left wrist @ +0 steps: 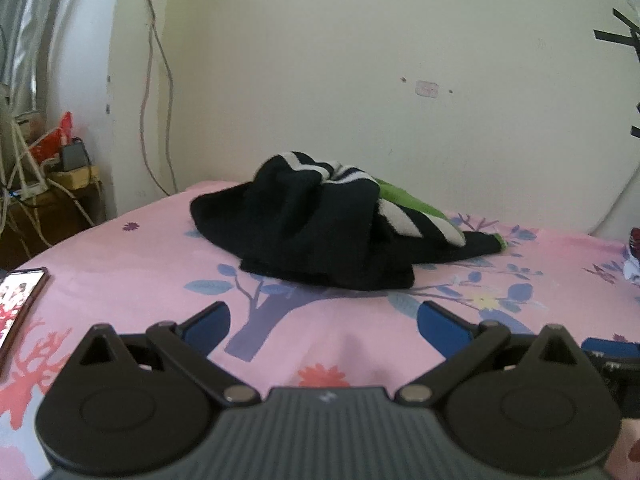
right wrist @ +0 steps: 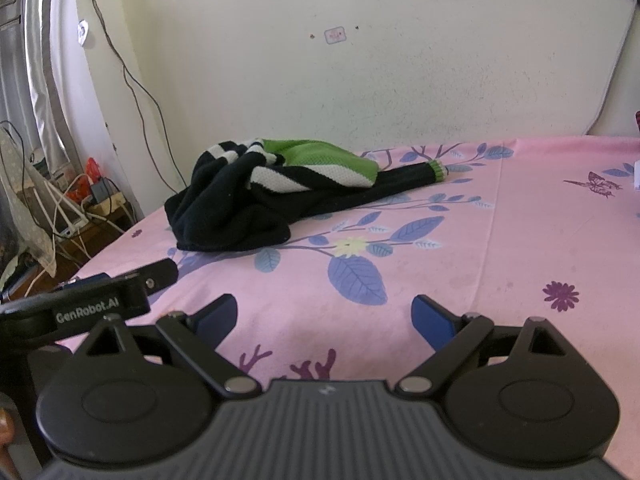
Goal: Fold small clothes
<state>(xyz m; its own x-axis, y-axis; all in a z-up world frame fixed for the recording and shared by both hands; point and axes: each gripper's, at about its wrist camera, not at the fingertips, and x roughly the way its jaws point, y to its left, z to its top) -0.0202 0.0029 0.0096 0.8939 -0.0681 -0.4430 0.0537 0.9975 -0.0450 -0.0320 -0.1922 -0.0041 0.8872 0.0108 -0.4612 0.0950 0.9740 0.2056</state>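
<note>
A small dark navy sweater [left wrist: 320,224] with white stripes and a green panel lies crumpled in a heap on the pink floral bedsheet [left wrist: 140,264]. In the right wrist view the same sweater [right wrist: 248,196] sits to the left of centre, one sleeve with a green cuff [right wrist: 438,170] stretched out to the right. My left gripper [left wrist: 324,320] is open, low over the sheet, a short way in front of the heap. My right gripper [right wrist: 324,316] is open too, nearer the bed's front edge and further from the sweater. The left gripper's body [right wrist: 100,304] shows at the left of the right wrist view.
A phone [left wrist: 18,300] with a lit screen lies on the sheet at the left. Beyond the bed's left edge stands a low table with cables and boxes [right wrist: 80,204]. A cream wall [left wrist: 360,80] backs the bed. A patterned item [left wrist: 632,256] lies at the far right.
</note>
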